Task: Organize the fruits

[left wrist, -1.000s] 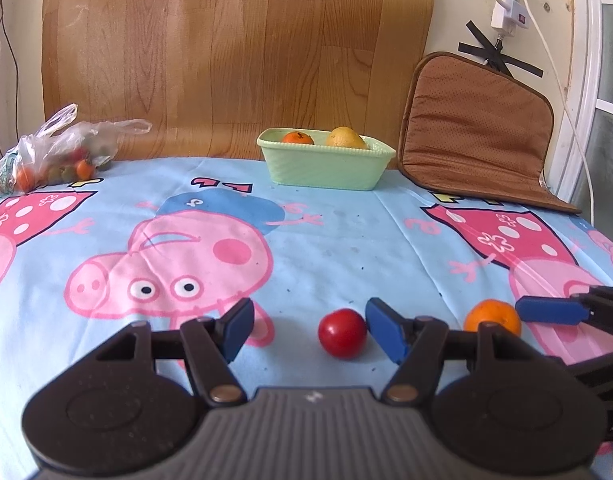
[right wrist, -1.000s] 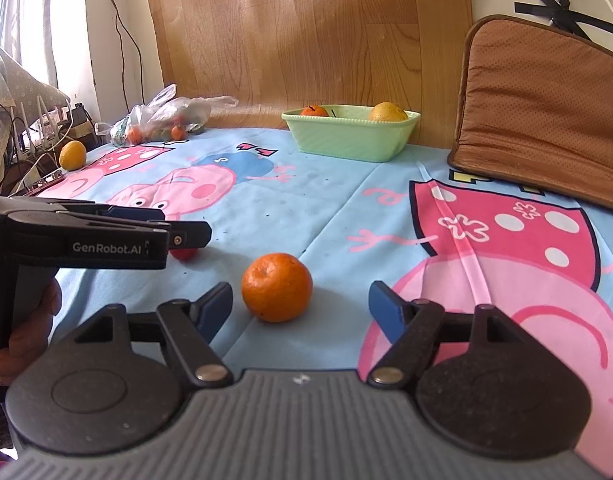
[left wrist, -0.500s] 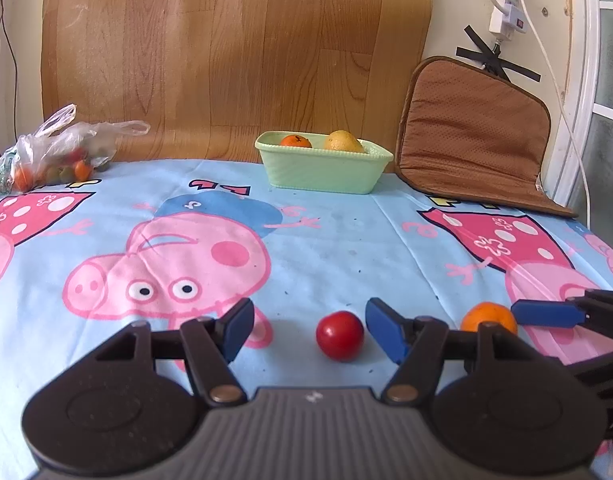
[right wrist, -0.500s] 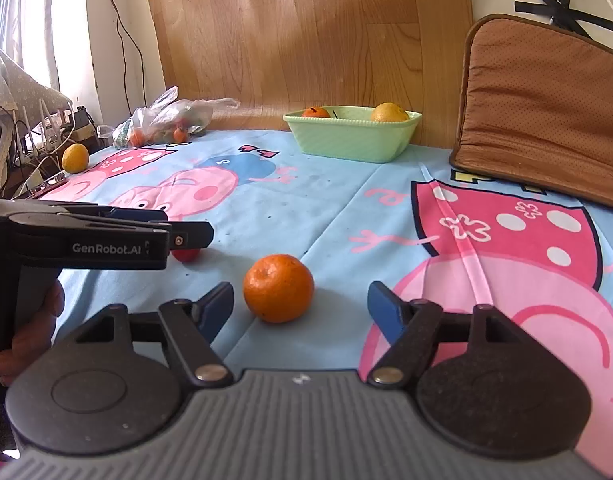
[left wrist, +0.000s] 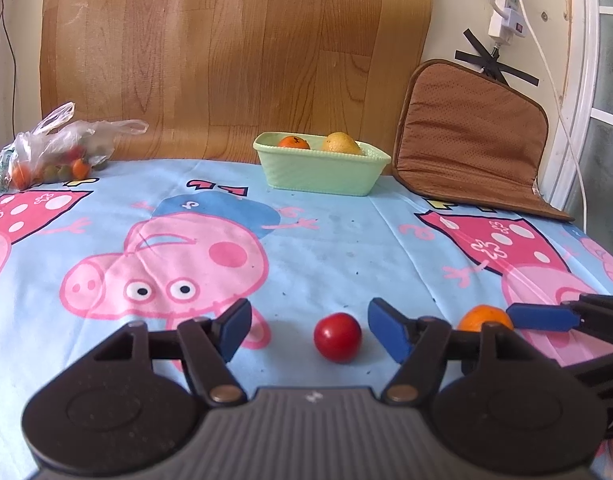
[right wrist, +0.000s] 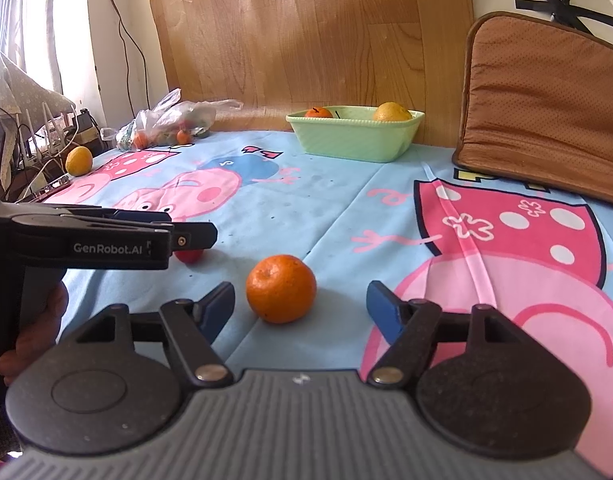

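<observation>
Two fruits sit on the tablecloth (left wrist: 346,240). The left gripper (left wrist: 309,328) is opening its fingers, with a red tomato (left wrist: 337,336) between them, untouched. The right gripper (right wrist: 300,308) has loose fingers around an orange (right wrist: 281,294), far from the green bowl (right wrist: 354,136).

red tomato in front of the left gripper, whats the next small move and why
Probably ease the left gripper forward, then close: its jaws are opening, and the red tomato sits on the cloth just ahead of the pads, nearer the right one, untouched.
</observation>
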The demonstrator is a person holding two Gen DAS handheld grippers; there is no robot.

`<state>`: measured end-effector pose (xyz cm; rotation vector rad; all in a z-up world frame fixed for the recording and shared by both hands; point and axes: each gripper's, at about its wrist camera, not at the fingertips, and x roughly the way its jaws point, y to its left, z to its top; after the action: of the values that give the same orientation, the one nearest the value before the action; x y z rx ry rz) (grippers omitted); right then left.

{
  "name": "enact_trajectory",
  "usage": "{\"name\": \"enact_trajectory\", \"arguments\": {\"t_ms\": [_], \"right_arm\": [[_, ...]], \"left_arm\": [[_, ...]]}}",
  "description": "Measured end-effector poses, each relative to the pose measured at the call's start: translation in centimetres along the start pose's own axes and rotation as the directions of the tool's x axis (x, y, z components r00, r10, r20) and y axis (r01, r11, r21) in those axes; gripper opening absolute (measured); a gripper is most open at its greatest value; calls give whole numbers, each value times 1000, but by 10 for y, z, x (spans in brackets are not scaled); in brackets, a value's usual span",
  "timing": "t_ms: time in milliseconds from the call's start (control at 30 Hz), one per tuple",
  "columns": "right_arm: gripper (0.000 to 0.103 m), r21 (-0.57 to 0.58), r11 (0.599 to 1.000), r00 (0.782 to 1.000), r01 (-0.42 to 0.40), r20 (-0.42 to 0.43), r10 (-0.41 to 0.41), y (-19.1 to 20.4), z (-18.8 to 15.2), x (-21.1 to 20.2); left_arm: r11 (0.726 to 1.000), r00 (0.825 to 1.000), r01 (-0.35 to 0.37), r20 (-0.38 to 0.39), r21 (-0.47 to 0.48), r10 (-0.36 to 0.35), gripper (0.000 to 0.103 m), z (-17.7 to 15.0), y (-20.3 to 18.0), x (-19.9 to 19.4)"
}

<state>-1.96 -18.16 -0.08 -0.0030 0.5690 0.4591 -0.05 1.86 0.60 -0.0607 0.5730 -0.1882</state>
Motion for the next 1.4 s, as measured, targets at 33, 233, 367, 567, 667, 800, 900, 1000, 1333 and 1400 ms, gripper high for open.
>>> {"name": "enact_trajectory", "arguments": {"t_ms": [33,233,367,567,667,800,900,1000,1333,1400], "right_arm": [[74,-1,1000,1000,0,0,0,0,0,0],[74,-5,1000,1000,-2,-2,2,1,0,0],[75,-16,1000,1000,1,-8,-1,3,0,2],[74,-26,1000,1000,8,-8,-8,4,0,2],[74,-29,1000,1000,6,-11,-7,3,0,3],[74,-50,999,1000,10,-15,-10,5,0,5],[74,-50,999,1000,8,-15,-9,4,0,5],[74,-56,998,1000,13,-17,-14,6,0,5],[75,-65,998,1000,14,-19,-15,5,0,6],[75,-65,998,1000,14,-19,-15,6,0,6]], "left_arm": [[1000,1000,2,3,-3,-2,68,0,0,0],[1000,1000,12,8,-16,-12,68,1,2,-1],[999,1000,25,0,-33,-25,68,2,5,0],[998,998,61,17,-28,-61,68,0,5,-4],[998,998,63,20,-2,-63,68,0,0,-4],[998,999,53,-2,21,-53,68,0,-3,-1],[998,998,55,8,28,-55,68,-1,-4,-3],[998,998,56,10,29,-56,68,-1,-4,-4],[998,998,54,15,33,-54,68,-2,-5,-6],[998,999,52,15,32,-52,68,-1,-5,-6]]}}
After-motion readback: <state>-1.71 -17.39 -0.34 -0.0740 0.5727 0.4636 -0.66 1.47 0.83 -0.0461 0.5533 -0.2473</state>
